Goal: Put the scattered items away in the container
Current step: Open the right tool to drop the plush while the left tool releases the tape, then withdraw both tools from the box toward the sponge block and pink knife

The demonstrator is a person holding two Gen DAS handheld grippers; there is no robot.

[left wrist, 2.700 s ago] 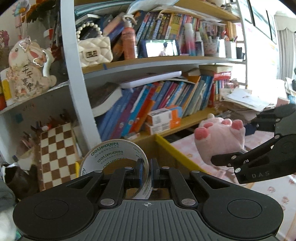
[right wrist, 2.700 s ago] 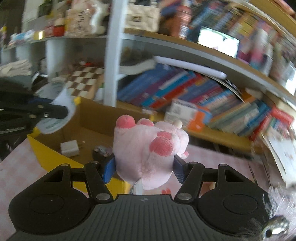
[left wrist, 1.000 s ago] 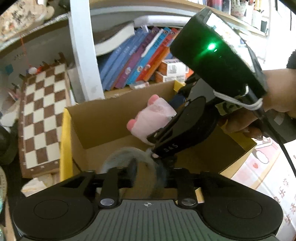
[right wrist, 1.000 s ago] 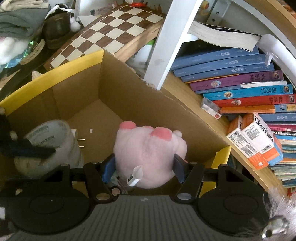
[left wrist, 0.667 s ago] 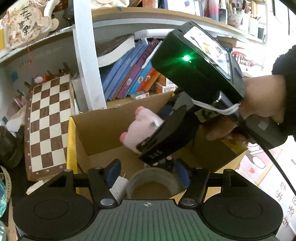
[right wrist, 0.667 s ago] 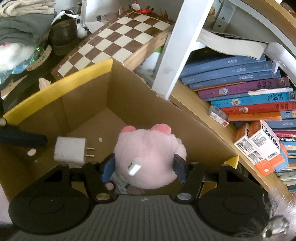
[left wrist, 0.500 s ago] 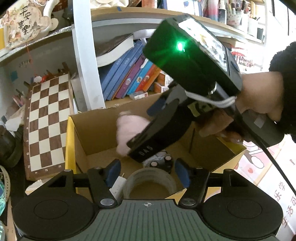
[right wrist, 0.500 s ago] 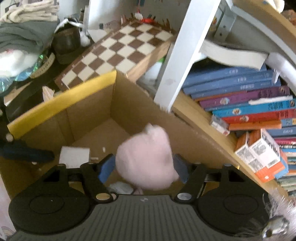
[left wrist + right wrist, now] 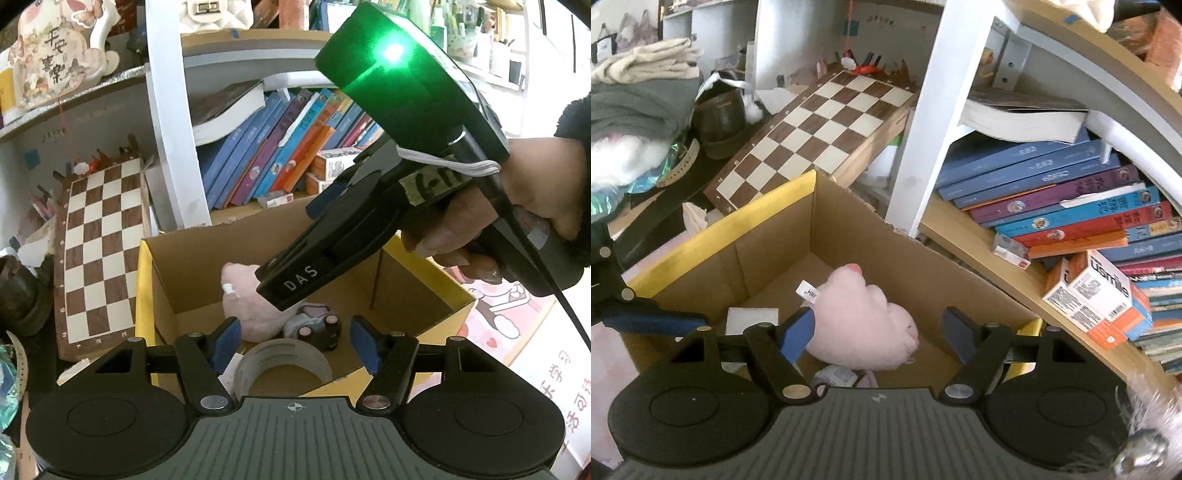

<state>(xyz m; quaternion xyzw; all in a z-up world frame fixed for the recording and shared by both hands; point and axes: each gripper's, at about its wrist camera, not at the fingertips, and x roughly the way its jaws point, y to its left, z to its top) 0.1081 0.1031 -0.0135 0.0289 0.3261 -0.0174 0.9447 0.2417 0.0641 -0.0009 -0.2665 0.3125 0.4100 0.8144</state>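
Observation:
A cardboard box with a yellow rim stands open below both grippers. Inside it lie a pink plush toy, a roll of tape, a small toy car and a white charger. My left gripper is open above the tape roll and does not touch it. My right gripper hangs over the plush with its jaws opening, and the pads are clear of the toy. In the left wrist view a hand holds the right gripper, and one of its fingers reaches over the box.
A chessboard leans behind the box on the left. A white shelf post and a row of books stand right behind it, with small cartons on the shelf. Clothes and a shoe pile up at the far left.
Both grippers came over the box and opened. The tape roll dropped from the left one and the plush fell from the right one onto the box floor. The right gripper then rose a little.

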